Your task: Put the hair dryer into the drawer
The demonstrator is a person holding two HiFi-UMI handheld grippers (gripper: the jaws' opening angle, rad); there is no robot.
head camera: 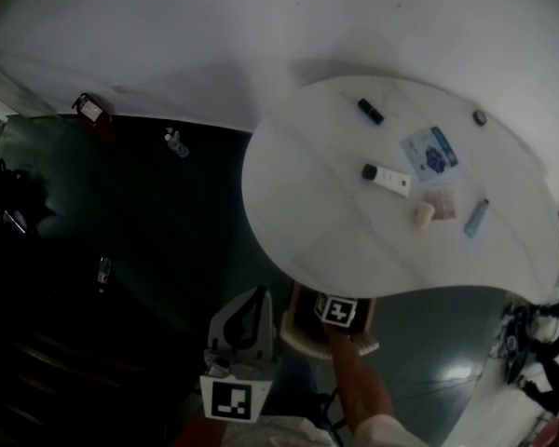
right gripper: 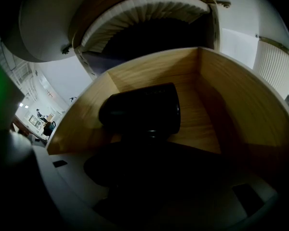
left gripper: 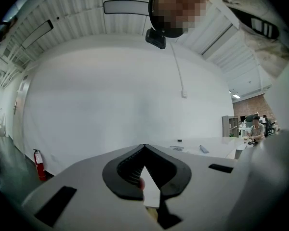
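Pinching the black hair dryer, the right gripper holds it inside the wooden drawer, clear of both side walls for release (left gripper pressed together, idle).

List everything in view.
table: 1, white, head view centre-right
tube: 1, white, black cap, on table
packet: 1, blue-white, on table
pinkish items: 2, beside tube
stick: 1, blue, table's right side
small dark items: 2, black, table's far side
fire extinguisher: 1, red, floor by wall
bottle: 1, clear, on floor
drawer: 1, wooden, open, below table's edge
hair dryer: 1, black, inside drawer
left gripper: 1, grey, shut, empty
right gripper: 1, grey, shut on hair dryer
forearm: 1, behind right gripper
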